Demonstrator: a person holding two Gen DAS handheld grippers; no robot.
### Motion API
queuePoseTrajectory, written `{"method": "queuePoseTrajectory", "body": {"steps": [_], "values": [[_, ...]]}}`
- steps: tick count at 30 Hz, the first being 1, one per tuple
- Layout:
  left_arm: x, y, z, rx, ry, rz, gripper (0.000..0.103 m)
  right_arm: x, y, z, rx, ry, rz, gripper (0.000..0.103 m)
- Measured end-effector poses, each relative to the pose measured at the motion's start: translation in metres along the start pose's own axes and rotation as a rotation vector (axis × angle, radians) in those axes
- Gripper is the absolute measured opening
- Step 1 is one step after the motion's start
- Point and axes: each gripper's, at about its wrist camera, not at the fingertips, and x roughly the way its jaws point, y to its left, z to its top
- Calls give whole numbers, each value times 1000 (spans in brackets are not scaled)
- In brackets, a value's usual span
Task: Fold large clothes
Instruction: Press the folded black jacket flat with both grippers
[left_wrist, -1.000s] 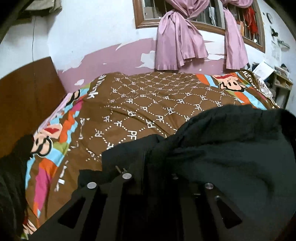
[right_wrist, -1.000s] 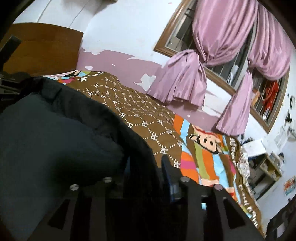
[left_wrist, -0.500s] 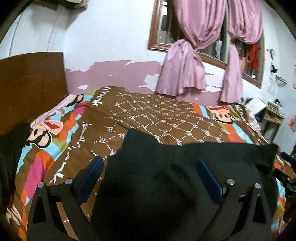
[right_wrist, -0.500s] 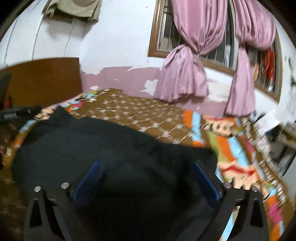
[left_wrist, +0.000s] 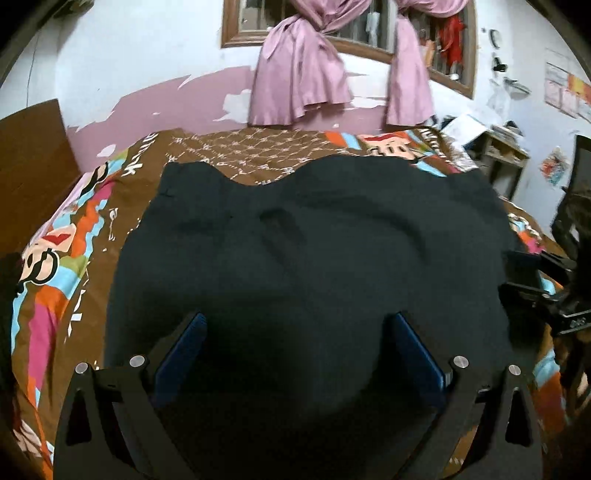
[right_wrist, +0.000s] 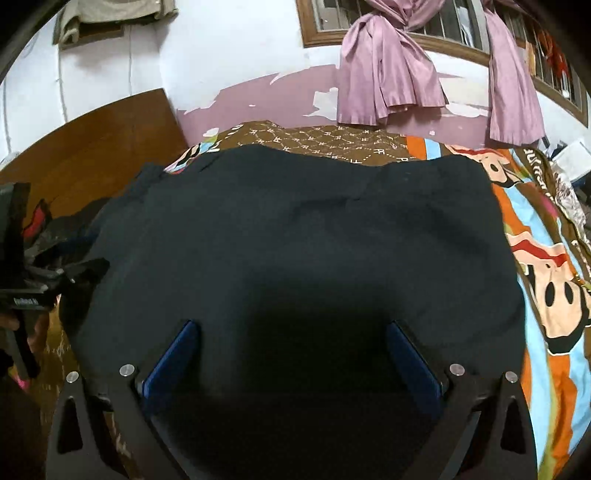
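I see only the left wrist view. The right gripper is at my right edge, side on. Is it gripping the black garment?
Observer: No. In the right wrist view the right gripper is open. Its blue pads stand wide apart and do not pinch the black garment.
Operator: What lies beside the garment's left edge, near the headboard?
Observer: A dark pile of clothes with some red in it, in front of the wooden headboard.
Operator: Is anything on the wall above that headboard?
Observer: Yes, a beige cloth hangs high on the white wall.
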Motion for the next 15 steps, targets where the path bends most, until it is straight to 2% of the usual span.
{"method": "queuePoseTrajectory", "body": {"steps": [6, 15], "values": [[35, 11, 23, -22, -4, 49, 99, 37, -21, 34, 38, 19, -51, 103], [85, 39, 44, -62, 68, 114, 102, 87, -46, 52, -47, 56, -115, 103]]}}
